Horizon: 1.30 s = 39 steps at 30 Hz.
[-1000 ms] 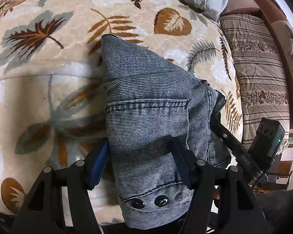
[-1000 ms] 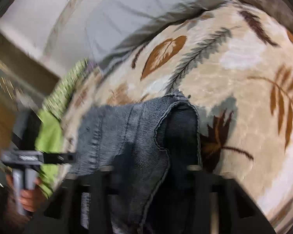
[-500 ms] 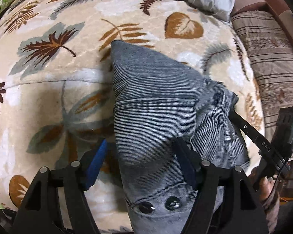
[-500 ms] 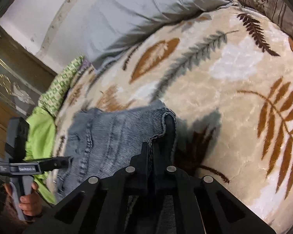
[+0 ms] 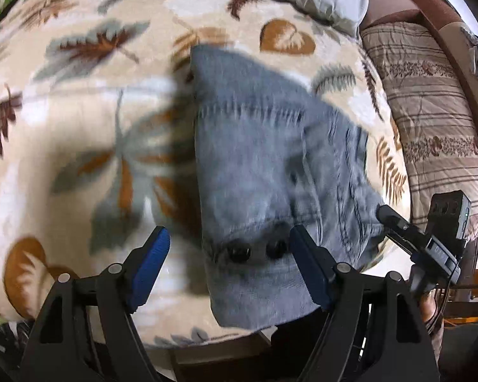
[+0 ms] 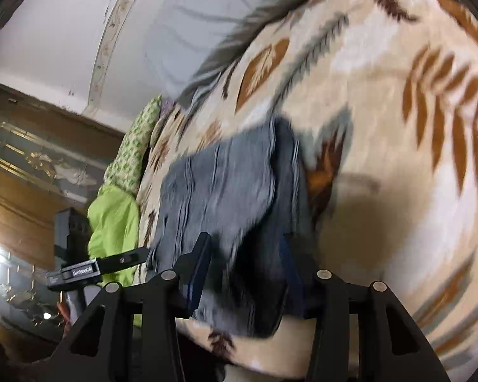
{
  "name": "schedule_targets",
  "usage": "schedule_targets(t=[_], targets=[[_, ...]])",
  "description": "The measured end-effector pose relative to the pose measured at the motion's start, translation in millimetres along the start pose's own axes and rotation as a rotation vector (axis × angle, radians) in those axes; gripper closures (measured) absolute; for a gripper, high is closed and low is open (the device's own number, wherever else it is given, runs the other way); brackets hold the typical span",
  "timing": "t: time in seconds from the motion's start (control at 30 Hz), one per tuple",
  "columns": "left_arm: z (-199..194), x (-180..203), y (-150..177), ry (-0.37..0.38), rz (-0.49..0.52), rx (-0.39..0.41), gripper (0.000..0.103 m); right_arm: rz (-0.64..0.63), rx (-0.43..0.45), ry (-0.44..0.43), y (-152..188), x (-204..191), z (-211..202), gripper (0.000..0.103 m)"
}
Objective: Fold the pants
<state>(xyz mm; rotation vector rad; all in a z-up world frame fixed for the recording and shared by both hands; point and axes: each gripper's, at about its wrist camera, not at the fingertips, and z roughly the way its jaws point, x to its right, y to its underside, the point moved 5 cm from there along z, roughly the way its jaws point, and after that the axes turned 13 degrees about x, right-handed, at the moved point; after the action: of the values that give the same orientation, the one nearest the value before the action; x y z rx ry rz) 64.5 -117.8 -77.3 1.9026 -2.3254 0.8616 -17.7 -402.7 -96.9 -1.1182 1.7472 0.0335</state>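
Denim: our folded pants [image 5: 264, 165] lie on the leaf-print blanket [image 5: 79, 127], at its near edge.
Left gripper [image 5: 228, 261]: spread, gripping nothing.
Right gripper [image 6: 245, 270]: opening, denim between its jaws.
Risk: we judge a snagged pad could drag the fold apart.

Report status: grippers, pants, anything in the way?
Left gripper open, nothing gripped. Right gripper opening, jaws astride the folded edge. Pants folded on leaf-print blanket. Nothing in the way.
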Motion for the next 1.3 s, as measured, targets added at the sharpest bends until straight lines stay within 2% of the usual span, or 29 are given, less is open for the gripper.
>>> schedule_targets(t=[0.03, 0.07, 0.1, 0.13, 0.2, 0.33, 0.43, 0.57, 0.63, 0.73, 0.77, 0.83, 0.87, 0.9, 0.93, 1.03, 1.27, 1.3], targets=[[0.9, -0.7, 3.9, -0.002, -0.007, -0.003, 0.025, -0.018, -0.008, 0.014, 6.6, 0.0, 3.0, 0.057], [0.2, -1.0, 6.2, -0.002, -0.018, -0.005, 0.025, -0.036, -0.012, 0.029, 9.1, -0.7, 3.8, 0.072], [-2.9, 0.5, 7.7, 0.011, -0.027, -0.005, 0.025, -0.062, -0.01, 0.032, 10.5, -4.2, 3.5, 0.096], [-5.3, 3.1, 8.0, 0.012, -0.023, -0.002, 0.025, -0.101, -0.005, 0.017, 10.9, -13.6, 0.6, 0.095], [-7.6, 9.2, 12.7, -0.026, 0.024, 0.021, 0.025, -0.208, 0.023, 0.057, 9.9, -28.7, -6.1, 0.095], [-2.2, 17.4, 20.3, -0.08, 0.102, 0.066, 0.023, -0.302, 0.01, 0.143, 13.9, -30.8, -1.7, 0.095], [3.6, 16.4, 21.9, -0.087, 0.113, 0.072, 0.021, -0.303, 0.001, 0.181, 17.2, -19.2, 4.5, 0.092], [9.8, 9.9, 21.7, -0.105, 0.11, 0.087, 0.01, -0.262, 0.011, 0.182, 19.6, -6.7, 10.3, 0.091], [10.4, 8.3, 20.3, -0.093, 0.094, 0.083, 0.01, -0.254, 0.015, 0.179, 19.4, -5.6, 11.1, 0.09], [0.2, 6.3, 14.4, -0.069, 0.078, 0.072, 0.012, -0.212, 0.007, 0.164, 15.3, -11.0, 6.0, 0.084], [-7.1, 5.5, 9.5, -0.063, 0.079, 0.084, 0.012, -0.197, 0.024, 0.146, 10.1, -14.7, 0.2, 0.079], [-19.2, 2.1, -1.7, -0.054, 0.075, 0.124, 0.012, -0.168, 0.082, 0.113, -6.3, -18.6, -13.7, 0.061], [-24.6, -2.3, -9.3, -0.046, 0.06, 0.14, 0.011, -0.155, 0.1, 0.109, -12.7, -18.0, -17.3, 0.047], [-25.4, -6.1, -14.4, -0.041, 0.045, 0.141, 0.011, -0.146, 0.118, 0.121, -19.3, -15.2, -19.7, 0.045], [-24.4, -9.3, -17.4, -0.039, 0.034, 0.135, 0.011, -0.139, 0.13, 0.143, -25.2, -10.6, -20.2, 0.045], [-6.5, -18.7, -24.5, -0.033, -0.013, 0.076, 0.011, -0.067, 0.093, 0.156, -32.7, 8.3, -5.6, 0.045], [27.1, -5.7, -28.2, 0.003, -0.038, 0.005, 0.011, -0.008, 0.014, 0.108, -28.2, 18.0, 33.1, 0.045], [30.0, -1.7, -29.1, -0.012, -0.025, 0.008, 0.011, -0.035, 0.008, 0.111, -28.1, 15.2, 37.6, 0.049]])
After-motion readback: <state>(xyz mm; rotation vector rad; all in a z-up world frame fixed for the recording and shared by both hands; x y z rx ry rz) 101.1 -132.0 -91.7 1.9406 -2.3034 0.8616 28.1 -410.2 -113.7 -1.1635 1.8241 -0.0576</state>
